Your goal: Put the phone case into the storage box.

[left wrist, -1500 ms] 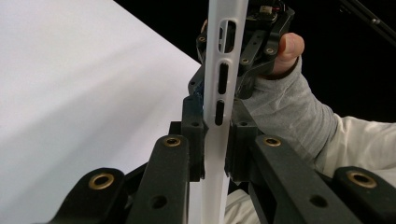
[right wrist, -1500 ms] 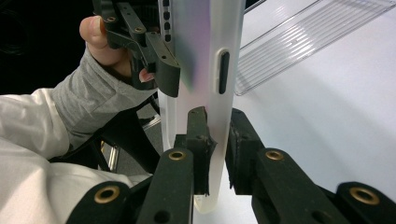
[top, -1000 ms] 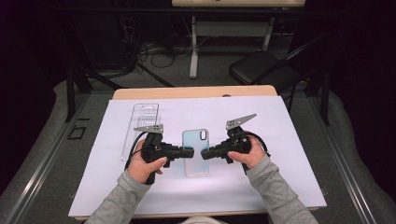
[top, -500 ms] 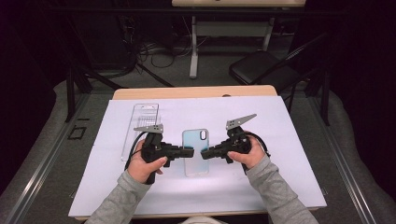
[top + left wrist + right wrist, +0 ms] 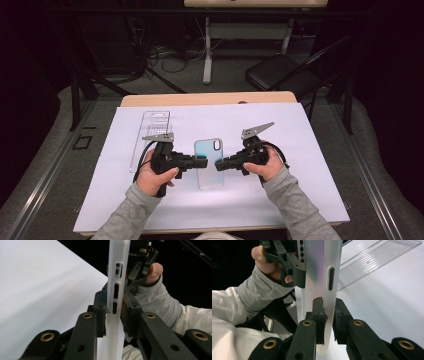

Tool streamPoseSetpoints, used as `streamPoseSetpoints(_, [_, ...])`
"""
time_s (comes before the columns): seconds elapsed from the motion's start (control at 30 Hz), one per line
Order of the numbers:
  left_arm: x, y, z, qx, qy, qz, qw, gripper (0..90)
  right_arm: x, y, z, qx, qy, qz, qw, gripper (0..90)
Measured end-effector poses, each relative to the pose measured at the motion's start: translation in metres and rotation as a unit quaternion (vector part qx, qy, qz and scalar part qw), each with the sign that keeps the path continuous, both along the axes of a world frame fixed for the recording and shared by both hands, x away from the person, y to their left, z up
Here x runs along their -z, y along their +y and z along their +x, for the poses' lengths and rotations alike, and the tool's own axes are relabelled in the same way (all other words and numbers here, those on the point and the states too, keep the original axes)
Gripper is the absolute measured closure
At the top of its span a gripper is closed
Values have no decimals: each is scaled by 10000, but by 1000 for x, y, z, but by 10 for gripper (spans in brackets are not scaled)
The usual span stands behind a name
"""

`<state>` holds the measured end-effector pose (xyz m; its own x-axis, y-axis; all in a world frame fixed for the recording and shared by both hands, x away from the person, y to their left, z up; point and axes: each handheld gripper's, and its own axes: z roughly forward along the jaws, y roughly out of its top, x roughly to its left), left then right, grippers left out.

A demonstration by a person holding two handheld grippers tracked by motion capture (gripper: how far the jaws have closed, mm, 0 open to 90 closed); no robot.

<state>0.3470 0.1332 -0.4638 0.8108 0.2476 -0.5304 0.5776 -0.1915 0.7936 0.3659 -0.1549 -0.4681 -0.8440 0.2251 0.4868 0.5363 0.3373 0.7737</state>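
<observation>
The scene contains 1 translucent phone case (image 5: 210, 162), 1 clear plastic tray (image 5: 150, 137) and 2 grippers on 1 white surface (image 5: 310, 185).

The phone case sits at the centre of the surface, between the 2 grippers. The clear plastic tray lies flat to its left, apart from it.

The left gripper (image 5: 202, 161) points level toward the right, with the hand wrapped around its handle. The case's left edge sits between its jaws. In the left gripper view (image 5: 113, 315) a slight gap shows on one side, so the grasp is loosened.

The right gripper (image 5: 220, 165) points level toward the left and clamps the case's right edge (image 5: 328, 322).

Compared with the earlier frames, both hands keep their positions. The left gripper's jaws have just been opening, with the case between them.
</observation>
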Motion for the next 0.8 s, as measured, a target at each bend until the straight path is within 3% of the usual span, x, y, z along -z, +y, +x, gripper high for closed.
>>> streamPoseSetpoints(0.4, [0,2,1,-232,-65,24,9997,592,0,-1,1,114,-60,-106,9999,819])
streamPoseSetpoints(0.63, [0,3,2,-457,-246,115,9986,532,1,-2,2,226,-111,-212,9995,819])
streamPoseSetpoints(0.8, [-1,6,3,-570,-227,89,9981,508,2,-2,2,286,-125,-277,9991,819])
